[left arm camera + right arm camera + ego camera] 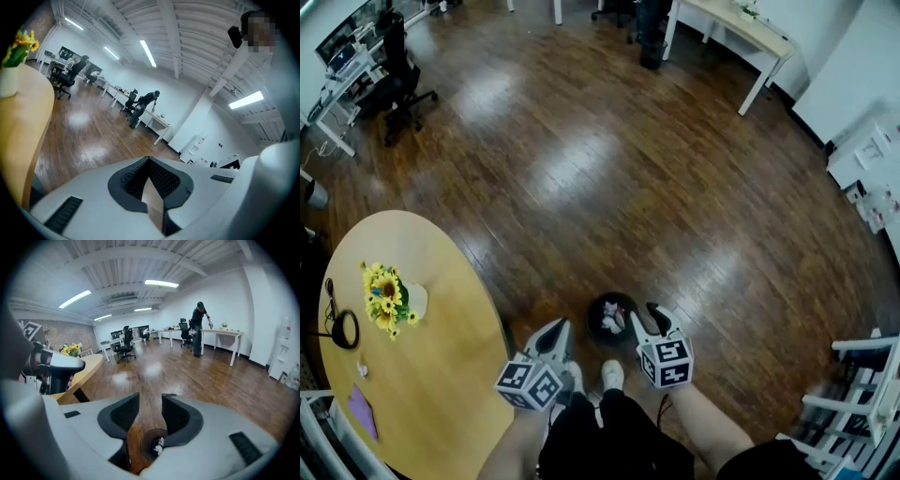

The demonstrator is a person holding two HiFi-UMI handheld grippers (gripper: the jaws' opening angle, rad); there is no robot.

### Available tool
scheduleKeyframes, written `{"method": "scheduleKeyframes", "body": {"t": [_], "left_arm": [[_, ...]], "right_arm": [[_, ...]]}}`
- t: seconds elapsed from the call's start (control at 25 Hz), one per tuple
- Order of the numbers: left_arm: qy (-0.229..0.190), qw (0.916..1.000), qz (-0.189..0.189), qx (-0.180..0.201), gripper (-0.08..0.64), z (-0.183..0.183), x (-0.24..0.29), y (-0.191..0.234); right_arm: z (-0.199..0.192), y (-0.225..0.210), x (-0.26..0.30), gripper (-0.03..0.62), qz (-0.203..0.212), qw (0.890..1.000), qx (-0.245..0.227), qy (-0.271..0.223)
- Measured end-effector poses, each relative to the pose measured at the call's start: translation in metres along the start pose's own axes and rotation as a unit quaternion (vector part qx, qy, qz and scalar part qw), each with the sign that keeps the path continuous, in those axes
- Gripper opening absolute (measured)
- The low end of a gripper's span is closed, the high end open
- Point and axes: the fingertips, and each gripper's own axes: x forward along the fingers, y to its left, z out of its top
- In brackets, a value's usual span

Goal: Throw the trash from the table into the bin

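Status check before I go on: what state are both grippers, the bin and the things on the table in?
Left gripper: shut, empty.
Right gripper: open, empty.
Bin: upright on the floor, open, with white crumpled trash inside.
Vase: upright on the table, holding flowers.
Purple sheet: lying flat on the table.

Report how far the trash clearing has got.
Done: crumpled white paper lies in the bin on the floor. In hand: nothing. The left gripper is shut and empty; the right gripper is open above the bin with nothing between its jaws. Left: the table holds a purple scrap and a small pale bit, possibly trash; the flowers and cable look like keepers.
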Motion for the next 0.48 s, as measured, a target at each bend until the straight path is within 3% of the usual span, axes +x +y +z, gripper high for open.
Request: {"method": "scheduleKeyframes", "body": {"t": [0.2, 0.36, 0.48], "left_arm": [[-0.054, 0.9965, -0.054, 0.035, 0.000, 0.057, -0.021, -0.035], [-0.103, 0.9901, -0.063, 0.072, 0.000, 0.102, -0.038, -0.047], [-0.146, 0.9835, -0.062, 0.088, 0.000, 0.136, -0.049, -0.048]], "right_arm": [[0.065, 0.016, -0.056, 0.046, 0.007, 0.996, -0.029, -0.085], [0.113, 0.013, -0.093, 0.043, -0.004, 0.987, -0.053, -0.151], [0.144, 0.004, -0.113, 0.009, -0.020, 0.980, -0.046, -0.194]]}}
